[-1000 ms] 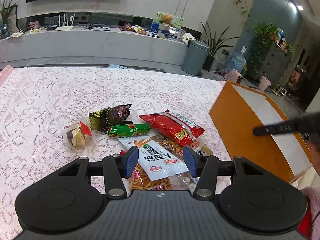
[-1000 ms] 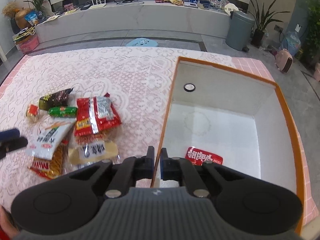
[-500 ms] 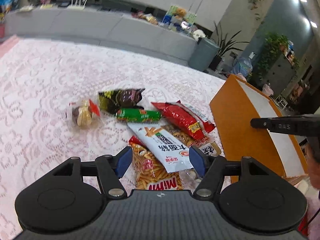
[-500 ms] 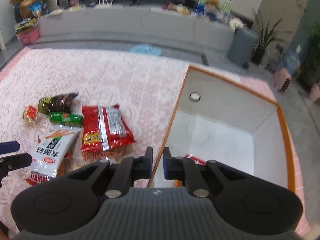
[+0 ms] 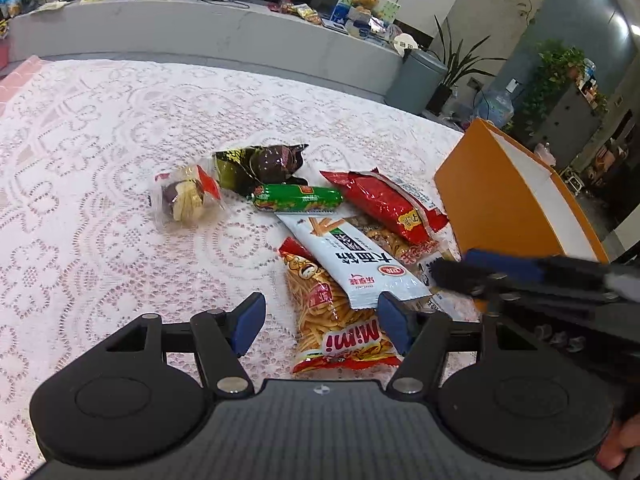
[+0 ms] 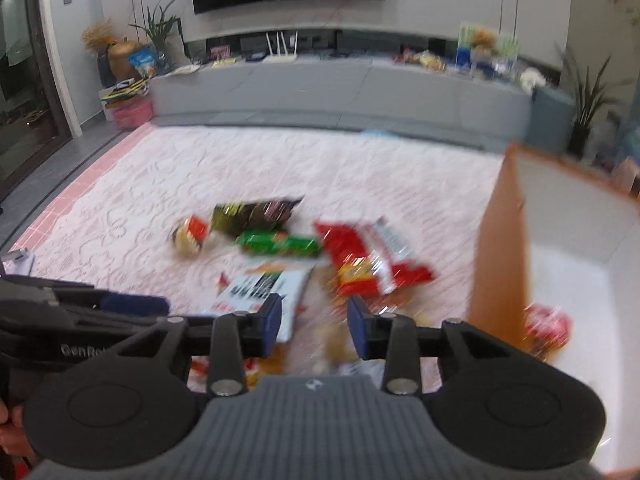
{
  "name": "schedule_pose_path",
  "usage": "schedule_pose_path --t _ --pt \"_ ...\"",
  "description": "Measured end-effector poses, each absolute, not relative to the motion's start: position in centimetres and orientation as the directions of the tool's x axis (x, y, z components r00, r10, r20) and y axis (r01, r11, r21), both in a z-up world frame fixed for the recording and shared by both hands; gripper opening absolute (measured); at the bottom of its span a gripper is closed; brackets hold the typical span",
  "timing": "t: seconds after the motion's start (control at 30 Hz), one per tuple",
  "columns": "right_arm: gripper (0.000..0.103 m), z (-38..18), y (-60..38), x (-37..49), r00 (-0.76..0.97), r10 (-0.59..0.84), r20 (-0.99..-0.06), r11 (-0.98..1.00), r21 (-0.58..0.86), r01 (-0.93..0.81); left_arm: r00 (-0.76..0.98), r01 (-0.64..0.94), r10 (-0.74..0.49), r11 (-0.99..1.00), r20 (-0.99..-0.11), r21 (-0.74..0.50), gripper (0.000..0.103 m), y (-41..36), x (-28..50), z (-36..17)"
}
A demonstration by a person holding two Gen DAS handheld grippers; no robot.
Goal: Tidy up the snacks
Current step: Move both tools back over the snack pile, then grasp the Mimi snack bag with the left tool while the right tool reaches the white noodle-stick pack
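The snacks lie in a loose heap on the lace tablecloth [image 5: 100,128], just left of the orange box [image 5: 492,192]. Nearest the box is the red packet [image 5: 384,204]; the white packet [image 5: 352,260] overlaps the Mimi fries bag [image 5: 336,320], with the green sausage [image 5: 298,198], the dark wrapper [image 5: 268,160] and the clear-wrapped cake [image 5: 186,198] farther from the box. The left gripper [image 5: 320,322] hangs over the fries bag, its jaws wide apart and empty. The right gripper [image 6: 314,326], blurred in its own view, hovers by the box's near wall, jaws parted and empty. One red snack [image 6: 546,326] lies inside the box.
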State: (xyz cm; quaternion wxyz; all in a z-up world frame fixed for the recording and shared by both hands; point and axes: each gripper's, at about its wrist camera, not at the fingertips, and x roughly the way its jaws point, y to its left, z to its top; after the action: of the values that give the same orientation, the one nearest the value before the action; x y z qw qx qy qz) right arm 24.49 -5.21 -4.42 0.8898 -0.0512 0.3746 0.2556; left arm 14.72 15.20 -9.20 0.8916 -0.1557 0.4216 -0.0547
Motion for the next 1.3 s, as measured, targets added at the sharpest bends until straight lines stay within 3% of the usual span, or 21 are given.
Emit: schedule_pose_path --t 0.17,0.3,0.5,0.63,0.8,0.93,1.07,1.3 --pt "0.037 -6.5 -4.6 27.0 0.513 0.451 -0.730 0.872 0.236 -0.429 0.640 -0.065 -0.227 0.936 -0.734 -0.346 0.070 16.2 15.0 -9.7" --pt "0.055 -7.4 -3.7 28.4 0.469 0.490 -0.735 0.858 0.310 -0.411 0.667 -0.160 -0.182 0.912 -0.722 -0.377 0.070 17.8 15.0 -9.7" --pt "0.058 -8.2 -3.2 29.0 0.440 0.530 -0.725 0.835 0.356 -0.419 0.675 -0.223 -0.158 0.887 -0.720 -0.404 0.070 18.8 15.4 -10.0" --pt "0.065 -8.8 -3.4 29.9 0.407 0.563 -0.719 0.819 0.417 -0.394 0.675 -0.283 -0.119 0.870 -0.728 -0.404 0.070 19.7 15.5 -10.1" --pt "0.065 -8.9 -2.5 30.5 0.394 0.566 -0.724 0.815 0.421 -0.398 0.639 -0.358 -0.063 0.858 -0.767 -0.369 0.065 20.5 16.0 -11.1" --pt "0.076 -9.1 -0.8 29.7 0.401 0.520 -0.754 0.827 0.325 -0.459 0.634 -0.365 -0.069 0.851 -0.770 -0.377 0.065 20.7 16.1 -11.2" --pt "0.075 -9.4 -0.5 29.4 0.377 0.529 -0.761 0.815 0.331 -0.476 0.628 -0.339 -0.086 0.865 -0.773 -0.371 0.065 20.2 16.1 -11.3" --pt "0.060 -9.2 -0.9 29.1 0.384 0.532 -0.754 0.811 0.325 -0.486 0.631 -0.315 -0.106 0.870 -0.769 -0.379 0.065 20.0 16.0 -11.2"
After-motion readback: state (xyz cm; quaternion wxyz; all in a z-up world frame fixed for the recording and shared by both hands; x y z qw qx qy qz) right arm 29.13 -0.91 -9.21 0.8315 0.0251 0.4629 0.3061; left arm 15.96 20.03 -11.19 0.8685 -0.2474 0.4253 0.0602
